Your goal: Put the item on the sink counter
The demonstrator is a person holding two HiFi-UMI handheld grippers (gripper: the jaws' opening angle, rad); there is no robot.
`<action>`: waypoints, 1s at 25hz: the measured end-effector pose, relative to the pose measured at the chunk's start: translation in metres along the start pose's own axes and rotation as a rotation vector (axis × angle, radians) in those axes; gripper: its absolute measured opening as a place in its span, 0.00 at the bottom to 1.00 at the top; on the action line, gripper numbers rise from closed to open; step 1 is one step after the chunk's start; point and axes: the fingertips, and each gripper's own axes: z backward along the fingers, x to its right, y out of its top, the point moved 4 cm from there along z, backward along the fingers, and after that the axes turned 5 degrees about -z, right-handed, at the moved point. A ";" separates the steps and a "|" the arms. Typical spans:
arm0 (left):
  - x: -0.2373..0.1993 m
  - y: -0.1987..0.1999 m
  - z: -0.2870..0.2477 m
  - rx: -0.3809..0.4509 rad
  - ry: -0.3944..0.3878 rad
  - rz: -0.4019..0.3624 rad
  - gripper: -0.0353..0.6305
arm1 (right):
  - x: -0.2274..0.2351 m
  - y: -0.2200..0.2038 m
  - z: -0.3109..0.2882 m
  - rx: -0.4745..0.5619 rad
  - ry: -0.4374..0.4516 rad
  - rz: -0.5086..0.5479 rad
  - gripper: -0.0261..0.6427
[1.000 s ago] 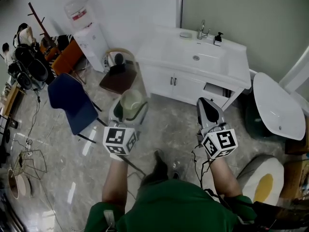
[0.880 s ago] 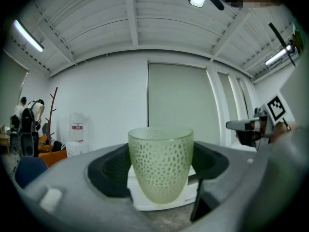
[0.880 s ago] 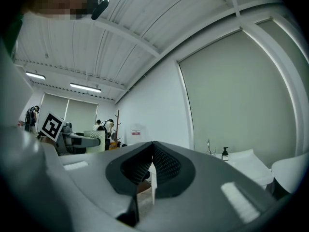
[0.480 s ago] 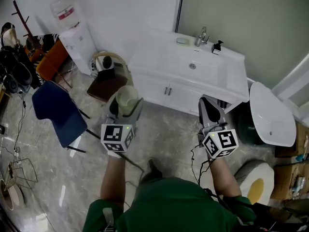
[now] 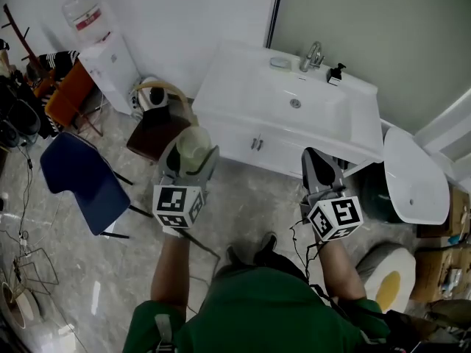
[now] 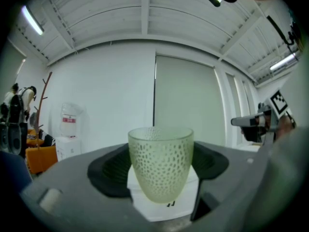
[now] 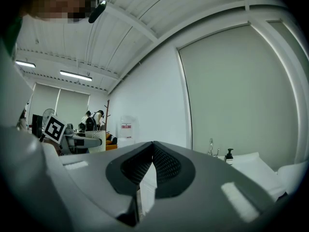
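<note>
A person in a green top stands on a glossy stone-pattern floor (image 5: 250, 197), seen from above, with a claw in each hand.

The left claw (image 5: 190, 160) pinches a pale green cup (image 6: 161, 161) with a dimpled surface. The cup stands upright between the two dark pads, mouth up, its long axis vertical. It is carried in the air over the floor, not yet above any surface.

The right claw (image 5: 318, 169) is pressed together with nothing in it. In its own view the two ribbed pads meet at their tips.

The white sink counter (image 5: 243, 87) lies straight ahead of both claws. From the cup, it is forward and a little to the right, and the cup is short of the counter's front edge, near its left end. The left claw is the one nearer that bare left stretch of counter, which looks like the likeliest landing place. I judge the coming move to be a reach forward and a lowering with the cup kept upright.

The counter top has a basin (image 5: 305, 98) in the middle, a tap (image 5: 312, 54), a dark-topped soap pump (image 5: 336, 73) and a soap dish (image 5: 280, 62) along the back. Cupboard doors (image 5: 257, 142) sit beneath.

To the left stand a blue chair (image 5: 77, 182) and a water dispenser (image 5: 99, 43) against a white wall.
</note>
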 end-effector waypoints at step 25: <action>-0.038 0.015 -0.238 -0.009 0.207 0.001 0.61 | 0.197 0.007 -0.233 -0.034 0.252 -0.133 0.03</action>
